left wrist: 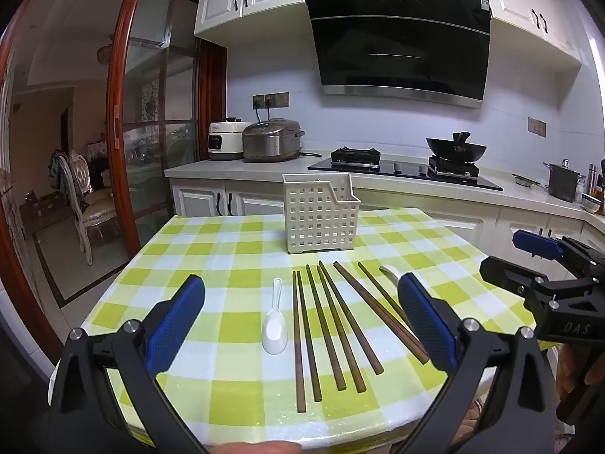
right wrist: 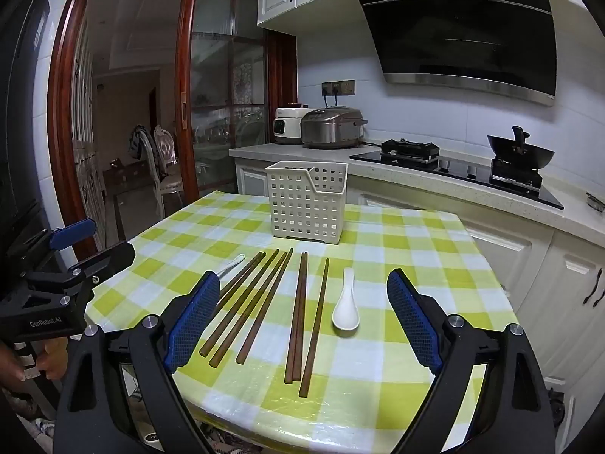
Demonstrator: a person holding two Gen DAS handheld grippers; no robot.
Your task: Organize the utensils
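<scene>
Two grippers hover over the near edge of the checked tablecloth (left wrist: pixel 234 249), nothing picked up yet. The left gripper (left wrist: pixel 302 317) and right gripper (right wrist: pixel 304 317) both have jaws spread wide with nothing between the pads. Seven brown chopsticks (right wrist: pixel 298 314) lie fanned out side by side, probably so each one is easy to pinch. A white soup spoon (left wrist: pixel 275 325) sits to their left, a second white spoon (right wrist: pixel 346 302) to their right. The perforated utensil caddy (left wrist: pixel 321 215) stands upright behind them, looking empty, likely the drop-off spot.
</scene>
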